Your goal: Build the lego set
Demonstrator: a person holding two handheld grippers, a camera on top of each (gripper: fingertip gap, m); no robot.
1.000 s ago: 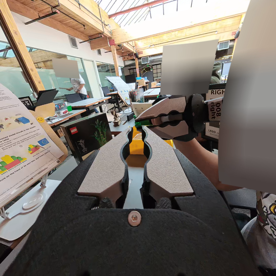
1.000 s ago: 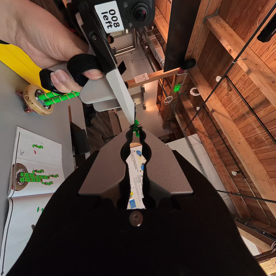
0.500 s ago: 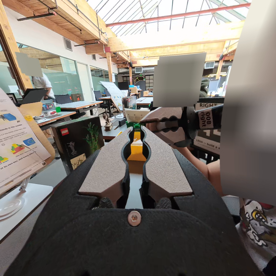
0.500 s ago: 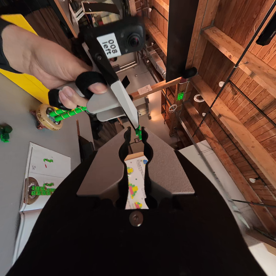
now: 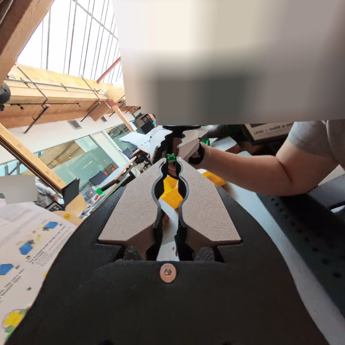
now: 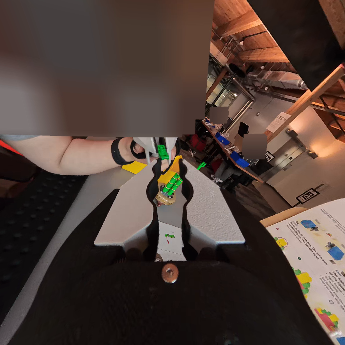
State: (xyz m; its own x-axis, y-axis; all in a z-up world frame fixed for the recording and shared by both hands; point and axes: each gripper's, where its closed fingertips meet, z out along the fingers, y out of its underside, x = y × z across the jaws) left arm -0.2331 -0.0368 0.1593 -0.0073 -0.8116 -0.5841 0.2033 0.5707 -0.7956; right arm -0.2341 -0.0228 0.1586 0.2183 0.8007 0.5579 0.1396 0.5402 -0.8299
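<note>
My left gripper (image 5: pixel 171 160) is shut on a small green lego piece (image 5: pixel 171 157), held up in the air at its tips. The right gripper (image 5: pixel 172 142) faces it just beyond, jaws parted. In the right wrist view my right gripper (image 6: pixel 169 162) is open and empty. Its tips lie just below the green piece (image 6: pixel 162 152), which sits between the left gripper's white fingers (image 6: pixel 149 147). The bamboo model (image 6: pixel 169 188), green stalks on a round tan base, stands on the grey table (image 6: pixel 104 186) below.
A yellow bin (image 5: pixel 172 193) sits on the table behind the model. An open instruction booklet (image 6: pixel 169 237) lies under my right gripper. An instruction sheet on a stand (image 6: pixel 309 252) is at the right. A loose green leaf piece (image 6: pixel 201 165) lies farther back. My two grippers' fingertips are within a few centimetres of each other.
The right gripper has opened and let go of the green piece, which the left gripper now holds. Both grippers have turned and now face each other tip to tip.
</note>
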